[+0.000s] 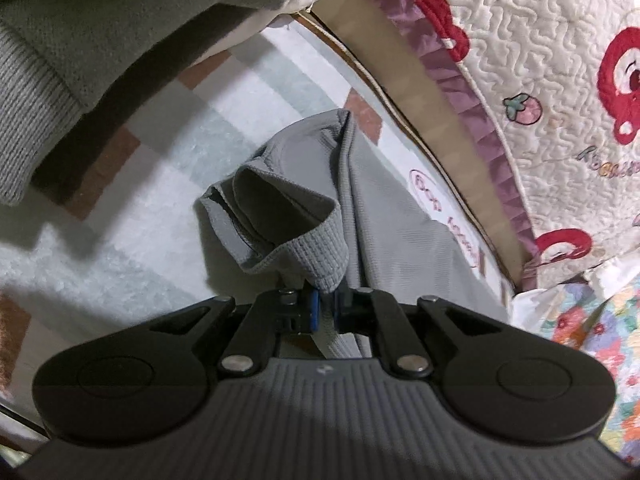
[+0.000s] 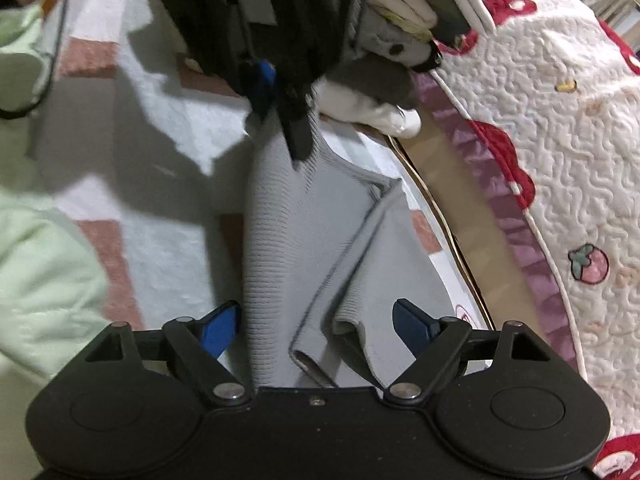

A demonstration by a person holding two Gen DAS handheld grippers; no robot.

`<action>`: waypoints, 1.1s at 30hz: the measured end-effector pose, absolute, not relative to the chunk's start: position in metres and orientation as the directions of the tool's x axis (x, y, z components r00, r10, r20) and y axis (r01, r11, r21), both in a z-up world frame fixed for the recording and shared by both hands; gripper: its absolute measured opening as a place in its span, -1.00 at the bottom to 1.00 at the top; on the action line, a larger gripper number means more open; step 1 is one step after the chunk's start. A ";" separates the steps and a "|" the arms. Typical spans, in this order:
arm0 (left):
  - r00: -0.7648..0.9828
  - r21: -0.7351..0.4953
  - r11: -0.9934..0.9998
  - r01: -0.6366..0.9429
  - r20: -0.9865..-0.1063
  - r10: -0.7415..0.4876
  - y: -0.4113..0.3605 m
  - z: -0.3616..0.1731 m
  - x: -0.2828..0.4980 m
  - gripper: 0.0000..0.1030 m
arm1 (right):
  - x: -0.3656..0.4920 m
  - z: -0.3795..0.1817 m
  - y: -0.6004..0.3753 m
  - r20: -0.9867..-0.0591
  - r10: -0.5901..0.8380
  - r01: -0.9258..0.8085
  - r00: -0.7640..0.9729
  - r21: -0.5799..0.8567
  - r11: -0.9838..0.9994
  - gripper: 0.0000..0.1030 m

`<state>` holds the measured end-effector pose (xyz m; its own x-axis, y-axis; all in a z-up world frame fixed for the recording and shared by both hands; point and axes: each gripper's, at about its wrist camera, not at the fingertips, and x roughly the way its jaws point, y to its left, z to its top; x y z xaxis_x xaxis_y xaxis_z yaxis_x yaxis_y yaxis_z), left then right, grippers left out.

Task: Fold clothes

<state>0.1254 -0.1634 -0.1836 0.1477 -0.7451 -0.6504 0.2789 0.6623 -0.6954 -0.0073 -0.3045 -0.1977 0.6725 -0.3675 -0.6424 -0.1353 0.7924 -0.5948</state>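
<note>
From the left wrist view, the left tongs (image 1: 326, 308) are pinched tight on a ribbed hem of the grey knit garment (image 1: 372, 216), their blue pads pressed against the fabric with almost no gap between them. The garment hangs away from the tongs over a checked rug (image 1: 120, 208) of white, pale green and brown squares, with one cuff (image 1: 280, 220) curled open just beyond the tips. To the right runs a tan bed edge (image 1: 432, 120), and above it a cream quilted bedspread (image 1: 540, 60) with a purple ruffle and red embroidery. A thicker grey folded garment (image 1: 100, 32) fills the upper left corner. In the right wrist view, the right tongs (image 2: 316, 326) stand spread wide, a blue pad on each side of the same grey garment (image 2: 280, 240), gripping nothing; the cloth runs between them. Farther up, the left tongs (image 2: 280, 92) appear from the front, clamped on the garment's far end, which stretches taut between the two tools. A pale green cloth (image 2: 44, 272) lies at the left, and the bedspread (image 2: 540, 140) curves along the right.
</note>
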 end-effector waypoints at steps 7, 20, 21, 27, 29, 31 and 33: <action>0.146 -0.703 0.653 0.282 -0.641 -0.753 -0.162 -0.182 0.125 -0.89 | 0.017 -0.196 -0.328 -0.672 -0.360 -0.064 0.647 -0.518 0.853 0.62; 0.097 -0.745 0.612 0.265 -0.611 -0.786 -0.156 -0.190 0.132 -0.89 | 0.024 -0.193 -0.326 -0.720 -0.328 -0.116 0.611 -0.492 0.863 -0.81; 0.096 -0.748 0.609 0.262 -0.608 -0.788 -0.156 -0.191 0.133 -0.89 | 0.026 -0.193 -0.326 -0.719 -0.337 -0.113 0.609 -0.499 0.859 -0.80; 0.099 -0.755 0.599 0.268 -0.597 -0.796 -0.153 -0.193 0.136 -0.87 | 0.033 -0.190 -0.342 -0.764 -0.286 -0.070 0.578 -0.396 0.915 -0.55; 0.102 -0.743 0.604 0.288 -0.603 -0.791 -0.154 -0.191 0.134 -0.87 | 0.035 -0.188 -0.348 -0.778 -0.268 -0.055 0.568 -0.361 0.931 -0.70; 0.109 -0.737 0.613 0.285 -0.610 -0.785 -0.151 -0.190 0.131 -0.86 | 0.038 -0.187 -0.353 -0.791 -0.249 -0.039 0.558 -0.325 0.945 -0.73; 0.108 -0.771 0.577 0.271 -0.571 -0.814 -0.144 -0.189 0.128 -0.83 | 0.038 -0.186 -0.359 -0.800 -0.228 -0.015 0.555 -0.284 0.959 -0.77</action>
<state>0.1279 -0.1443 -0.1887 0.1085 -0.8137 -0.5710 0.2710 0.5769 -0.7706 0.0379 -0.3590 -0.1855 0.5545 -0.2285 -0.8002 -0.0151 0.9586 -0.2842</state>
